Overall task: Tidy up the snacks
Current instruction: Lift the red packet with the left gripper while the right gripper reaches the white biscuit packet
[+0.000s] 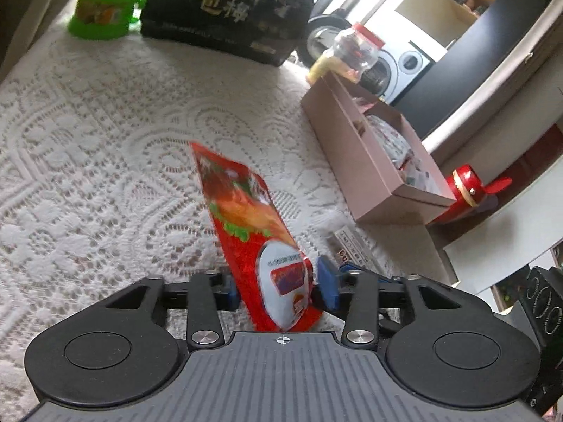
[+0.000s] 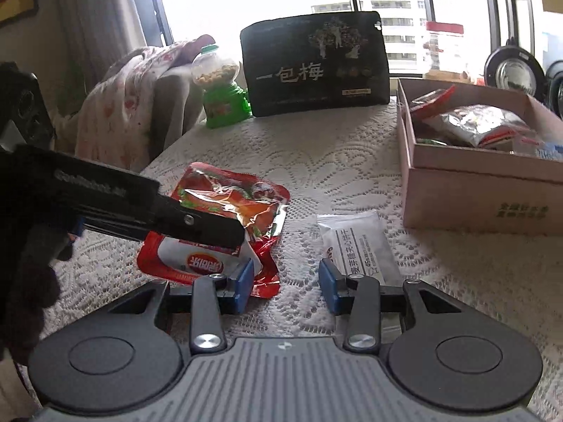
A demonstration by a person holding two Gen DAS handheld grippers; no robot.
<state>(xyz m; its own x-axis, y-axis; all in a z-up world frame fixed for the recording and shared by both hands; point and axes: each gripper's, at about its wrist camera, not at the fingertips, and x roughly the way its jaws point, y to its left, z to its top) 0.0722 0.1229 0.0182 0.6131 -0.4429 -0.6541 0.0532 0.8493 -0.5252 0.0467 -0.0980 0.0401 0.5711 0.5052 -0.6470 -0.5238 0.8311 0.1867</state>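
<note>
The red snack pouch (image 1: pixel 253 232) lies on the lace tablecloth (image 1: pixel 105 140) left of centre, its near end between the blue pads of the left gripper (image 1: pixel 278 286), whose jaws are closed most of the way and pinch the pouch edge-on. The right gripper (image 2: pixel 285 283) hangs empty and moderately open just above the cloth, its left pad beside the pouch corner and its right pad at the white sachet (image 2: pixel 359 246). Bare cloth separates the pouch from the open cardboard box (image 2: pixel 475 193) at the table's right edge, already holding packets; the black bag (image 2: pixel 315 65), green dispenser (image 2: pixel 220 95) and red-lidded jar (image 1: pixel 355 51) stand along the far edge.
</note>
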